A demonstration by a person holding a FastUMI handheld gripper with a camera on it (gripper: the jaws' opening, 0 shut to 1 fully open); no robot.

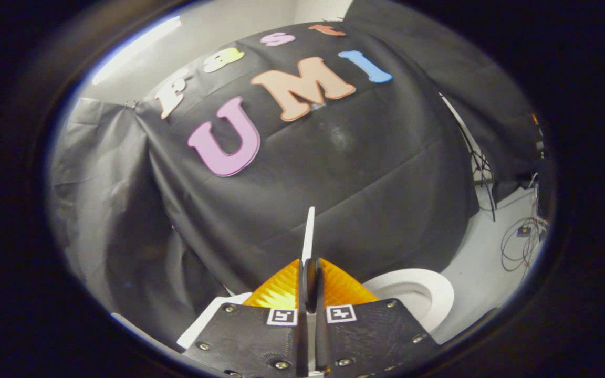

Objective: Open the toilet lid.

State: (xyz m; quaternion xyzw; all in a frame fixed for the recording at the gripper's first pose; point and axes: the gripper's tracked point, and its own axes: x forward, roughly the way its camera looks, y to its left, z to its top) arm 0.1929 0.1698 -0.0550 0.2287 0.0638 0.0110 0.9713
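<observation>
The white toilet lid point(309, 233) stands raised on edge, seen as a thin white strip rising from between my fingers. My gripper point(310, 273) is shut on the lid, both fingers pressed against its two sides. To the right and below the fingers lies the white toilet seat ring point(423, 294), uncovered, with the bowl's opening partly hidden by the right finger. A white flat part of the toilet point(205, 320) shows to the left of the fingers.
The black cloth wall point(334, 173) hangs close behind the toilet. Grey cloth point(103, 199) drapes on the left. Pale floor point(486, 262) extends to the right, with loose cables point(523, 236) and a thin stand's legs point(483, 173) on it.
</observation>
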